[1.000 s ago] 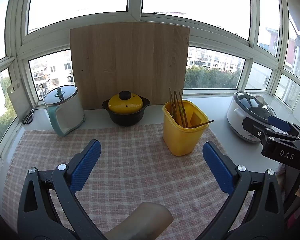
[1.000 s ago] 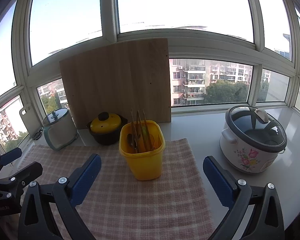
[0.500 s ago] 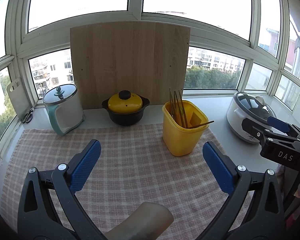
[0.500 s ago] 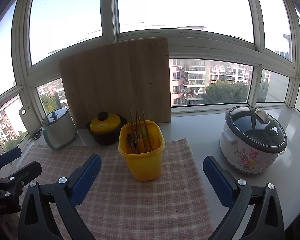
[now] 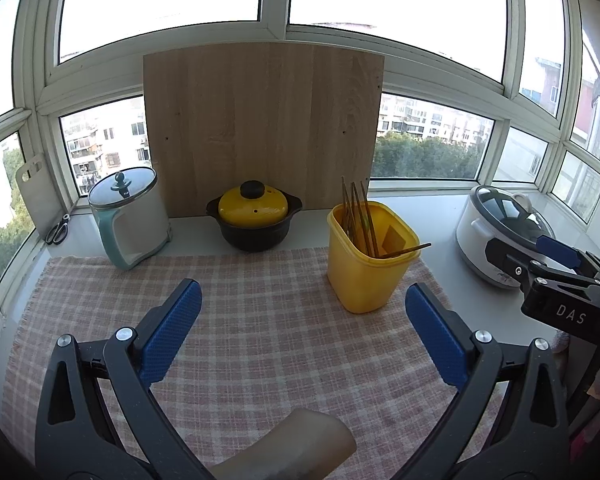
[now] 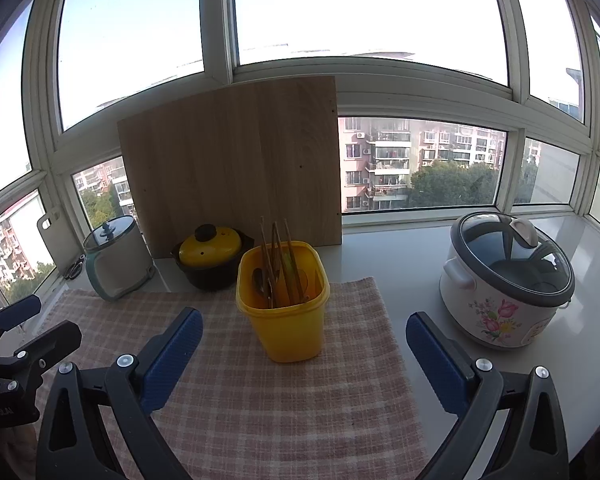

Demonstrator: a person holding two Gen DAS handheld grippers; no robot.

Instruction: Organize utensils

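A yellow plastic holder point(image 5: 366, 258) stands upright on the checked cloth point(image 5: 260, 320), and also shows in the right wrist view point(image 6: 286, 308). Several wooden chopsticks point(image 5: 358, 216) and other utensils point(image 6: 278, 264) stand inside it. My left gripper point(image 5: 300, 322) is open and empty, above the cloth to the left of the holder and nearer than it. My right gripper point(image 6: 302, 344) is open and empty, with the holder straight ahead between its jaws' line. The right gripper shows at the right edge of the left wrist view point(image 5: 556, 264). The left gripper shows at the left edge of the right wrist view point(image 6: 16, 332).
A black pot with a yellow lid point(image 5: 254, 216) and a glass-lidded jug point(image 5: 130, 218) stand behind the cloth before a wooden board point(image 5: 260, 128). A floral rice cooker point(image 6: 508, 280) sits on the white counter at right. Scissors point(image 5: 58, 230) lie at far left by the window.
Both views have shifted only slightly; the left view has drawn back and up a touch. Both grippers stay open and nothing on the cloth has moved.
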